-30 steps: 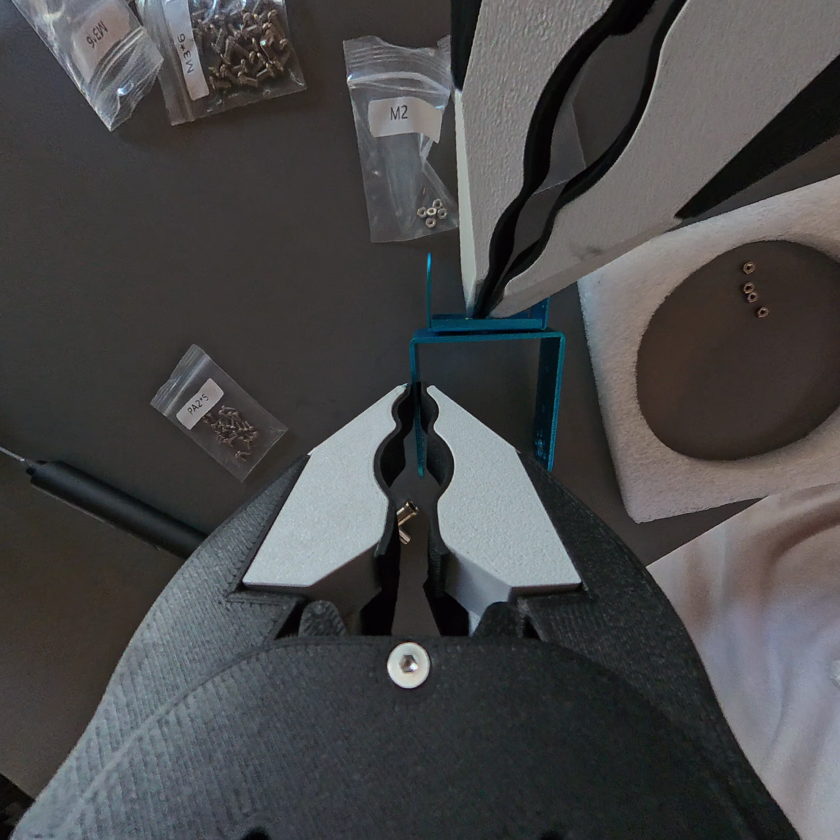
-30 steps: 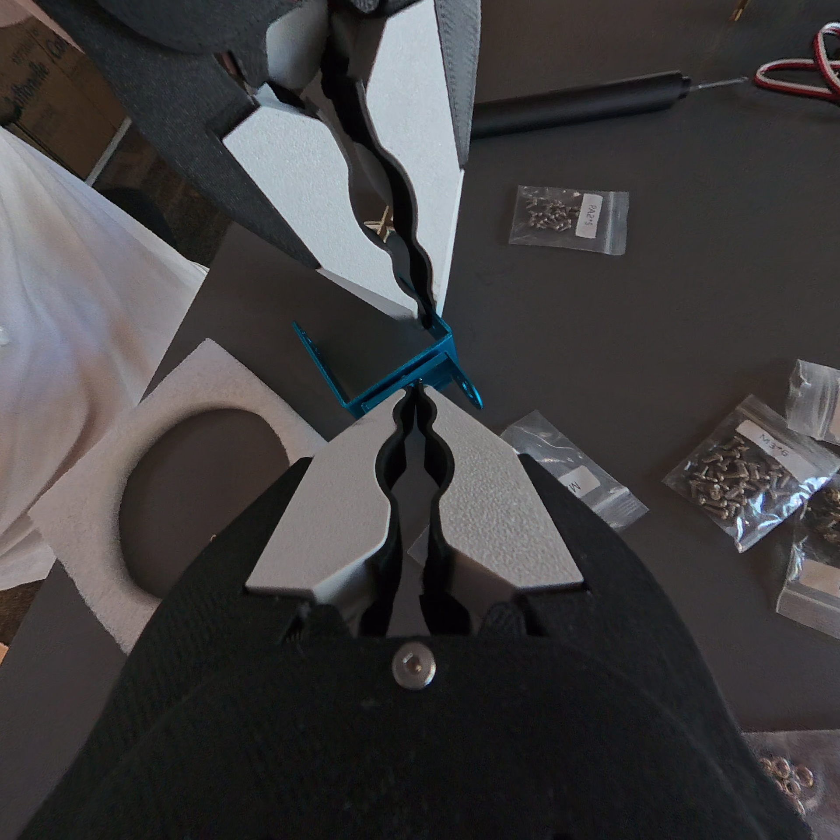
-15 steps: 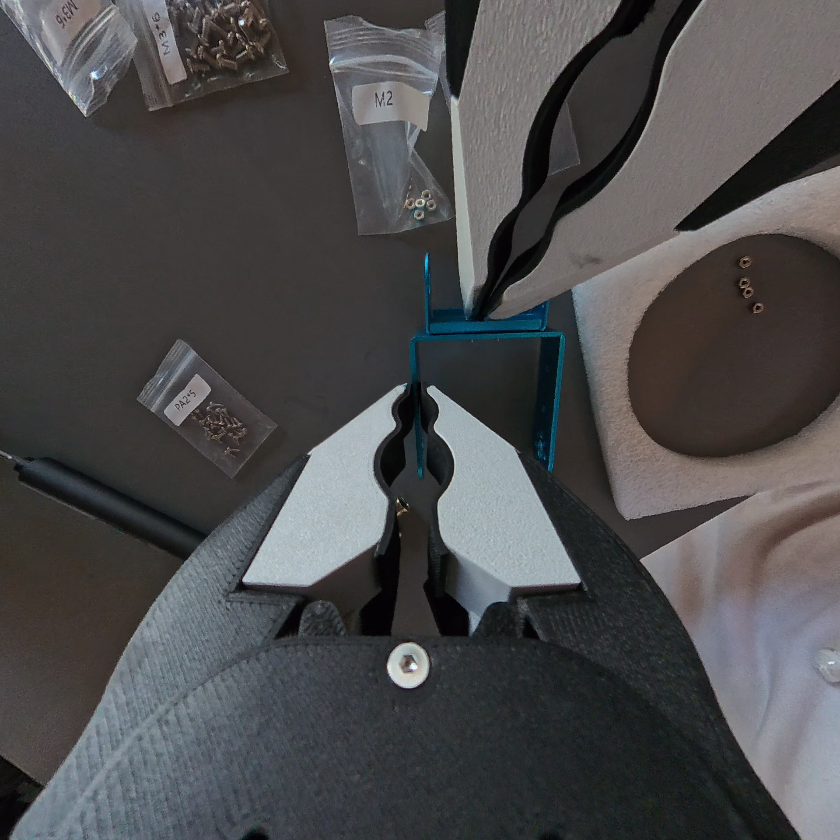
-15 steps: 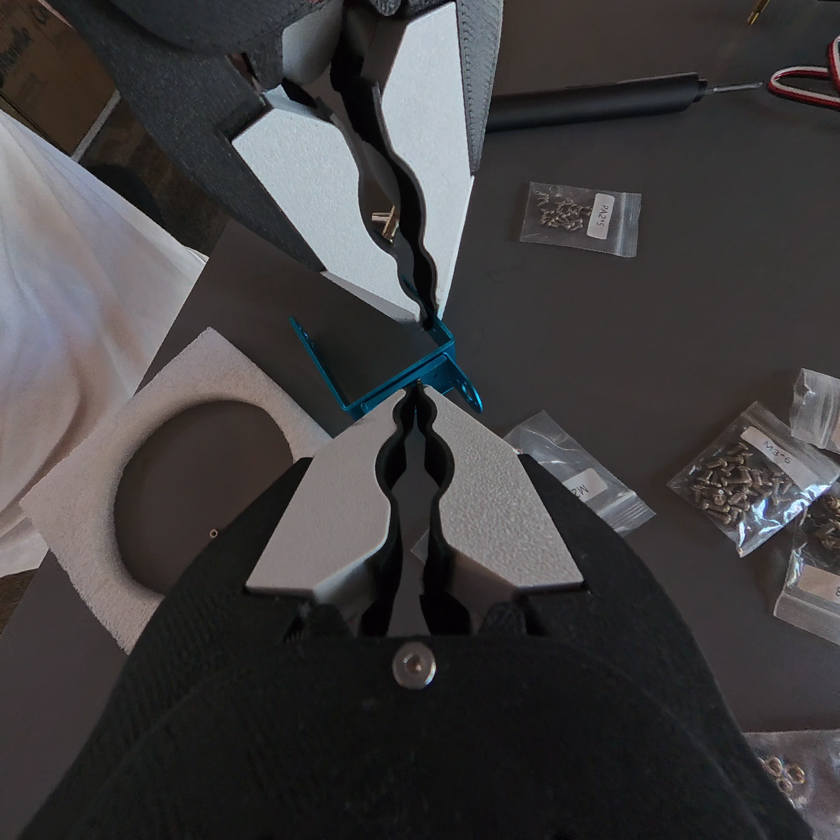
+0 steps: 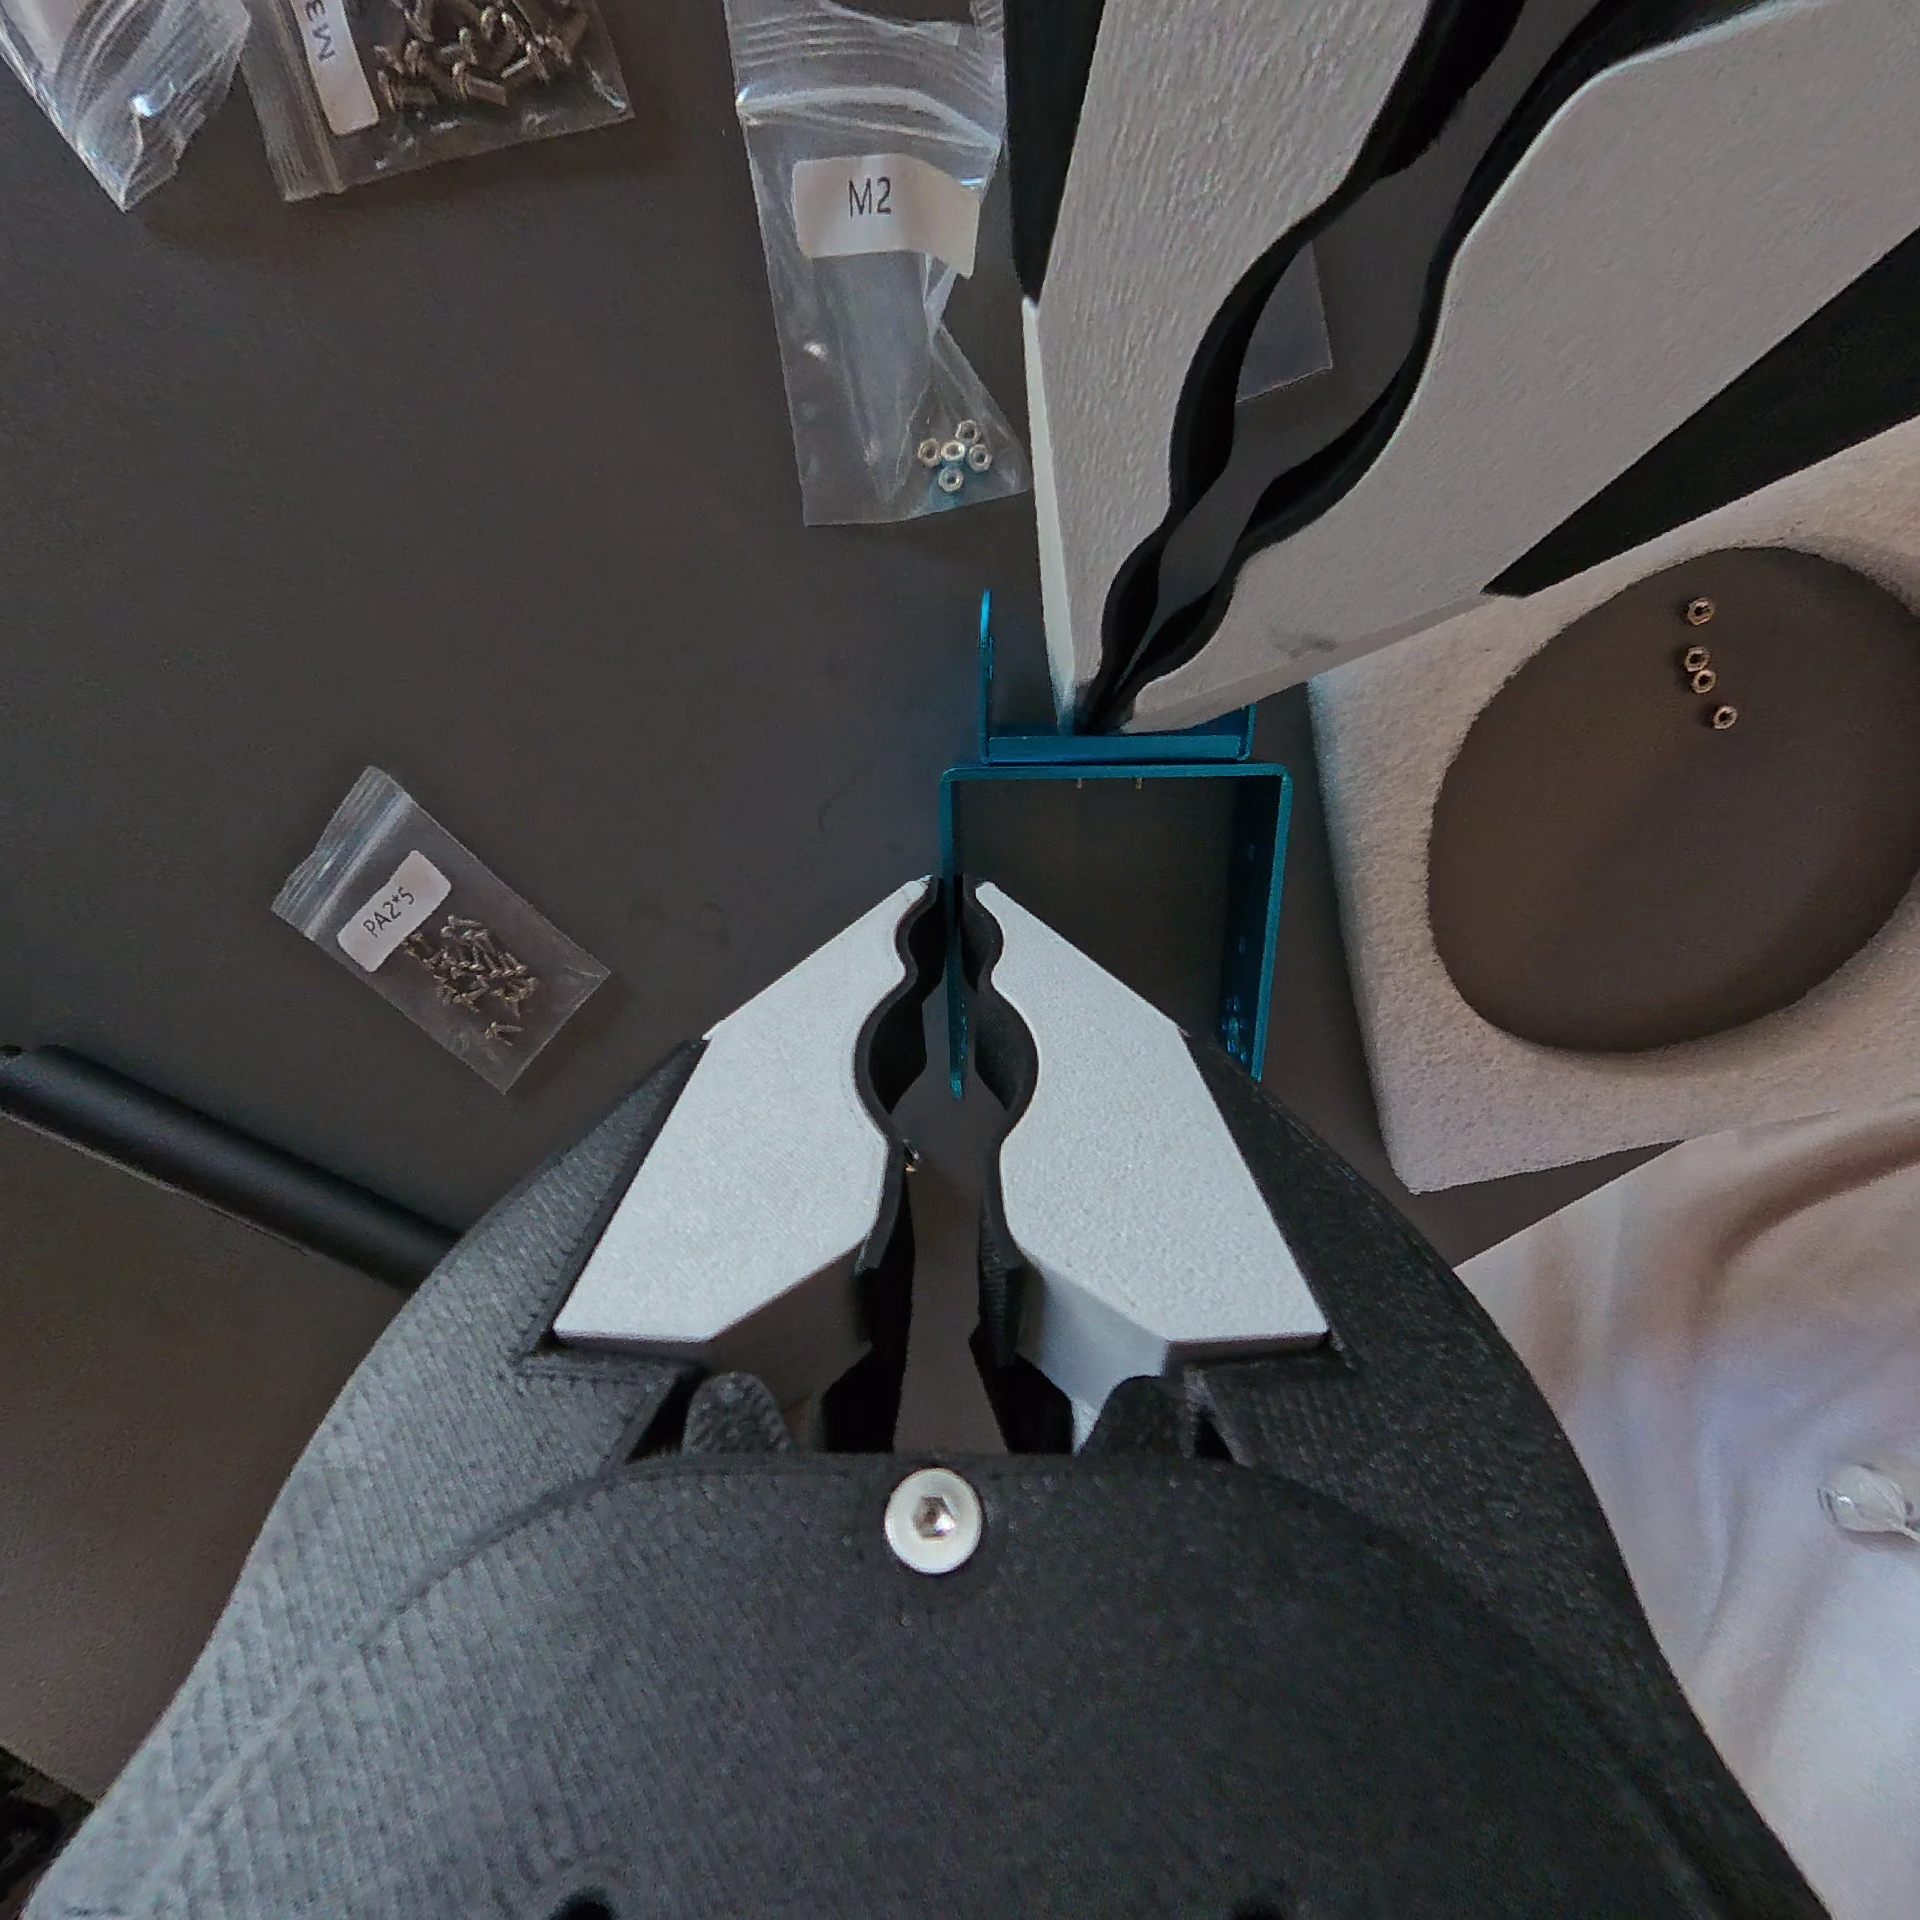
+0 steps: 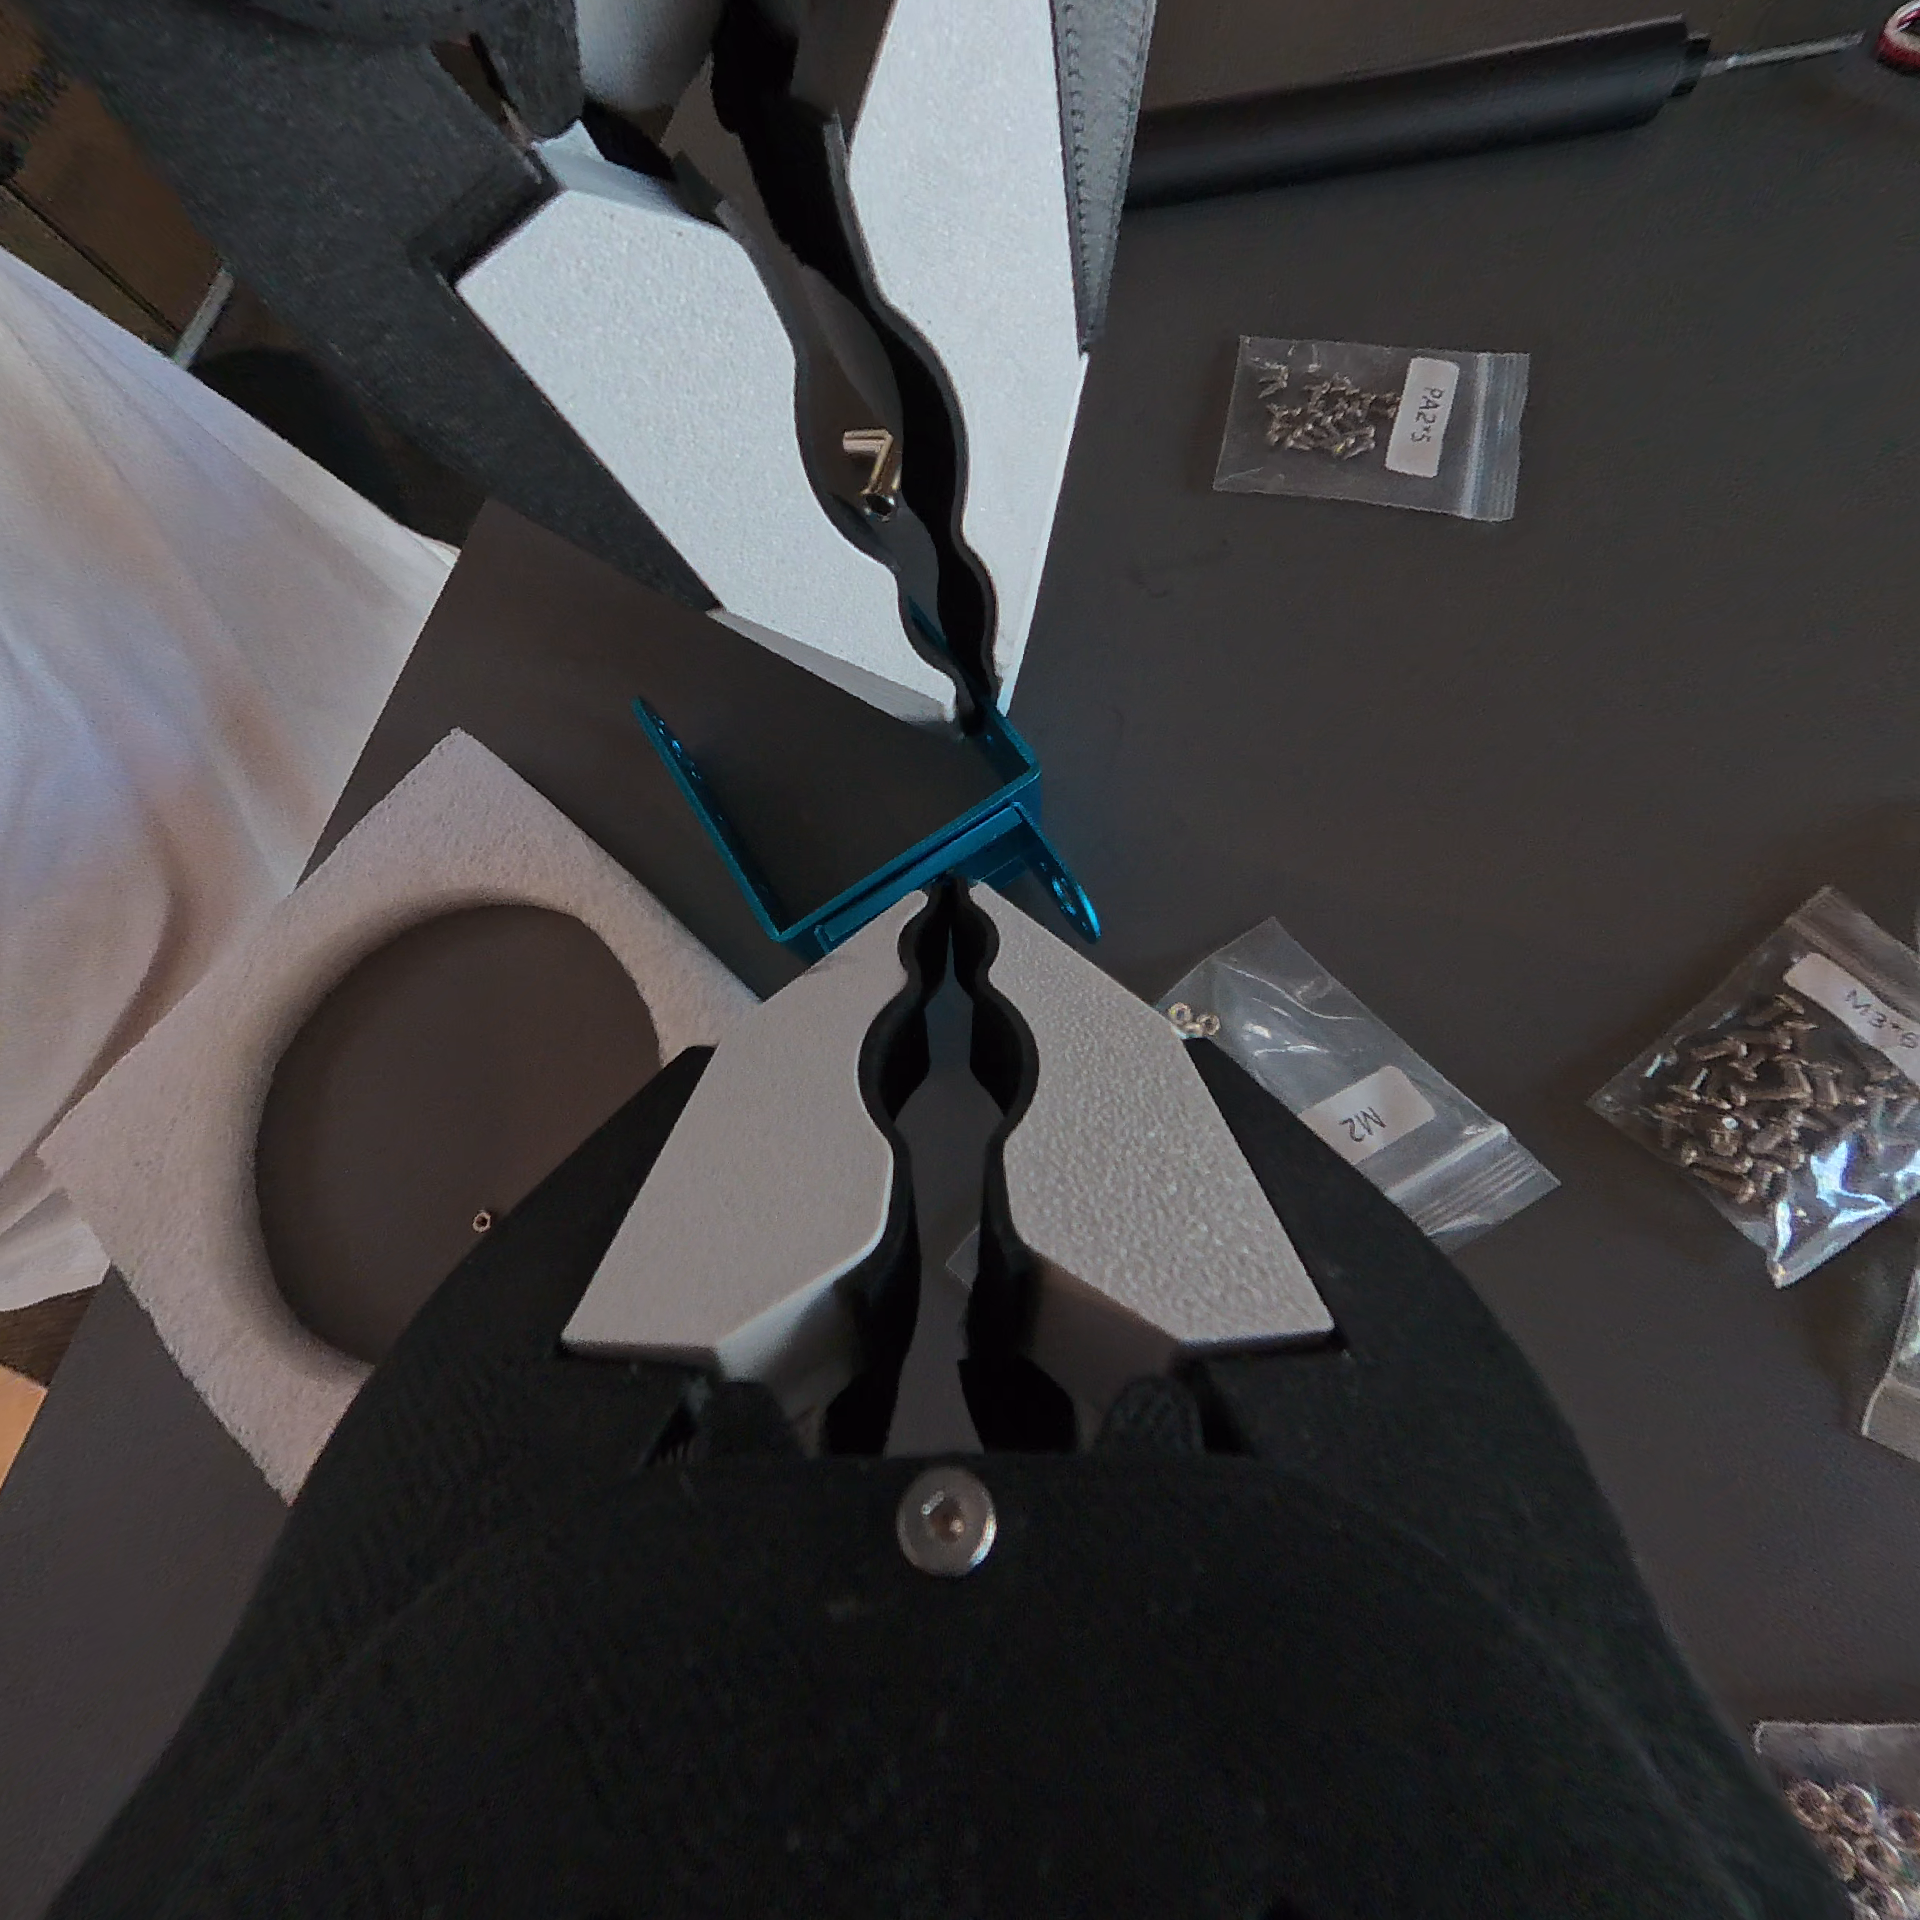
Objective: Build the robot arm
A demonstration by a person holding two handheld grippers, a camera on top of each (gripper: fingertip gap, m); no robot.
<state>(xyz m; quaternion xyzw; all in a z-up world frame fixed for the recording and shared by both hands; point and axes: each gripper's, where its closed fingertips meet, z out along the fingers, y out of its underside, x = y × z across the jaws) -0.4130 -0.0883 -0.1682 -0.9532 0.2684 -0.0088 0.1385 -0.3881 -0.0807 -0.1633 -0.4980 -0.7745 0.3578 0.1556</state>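
Note:
A blue U-shaped metal bracket [image 5: 1262,914] stands on the dark table. My left gripper [image 5: 951,883] is shut on one of its side arms. A smaller blue angle bracket [image 5: 1112,746] lies flat against the U bracket's back wall, and my right gripper [image 5: 1091,707] is shut on it from the far side. In the right wrist view, my right gripper [image 6: 951,899] pinches the small bracket [image 6: 1070,904], and the left gripper [image 6: 977,707] grips the U bracket [image 6: 717,821] from above. A small screw [image 6: 871,462] sits in the hollow between the left gripper's jaws.
A white foam pad [image 5: 1371,935] with a round cutout holds several tiny nuts [image 5: 1704,665]. Clear bags of screws [image 5: 447,925] [image 5: 436,83] and nuts [image 5: 883,312] lie on the table. A black screwdriver handle [image 5: 208,1153] is at left and white cloth [image 5: 1714,1455] at right. My two grippers' fingertips are within a few centimetres of each other.
Both grippers keep their hold on the joined brackets. The bags have drifted up and left in the left wrist view. The screw in the left jaws shows less there and more in the right view.

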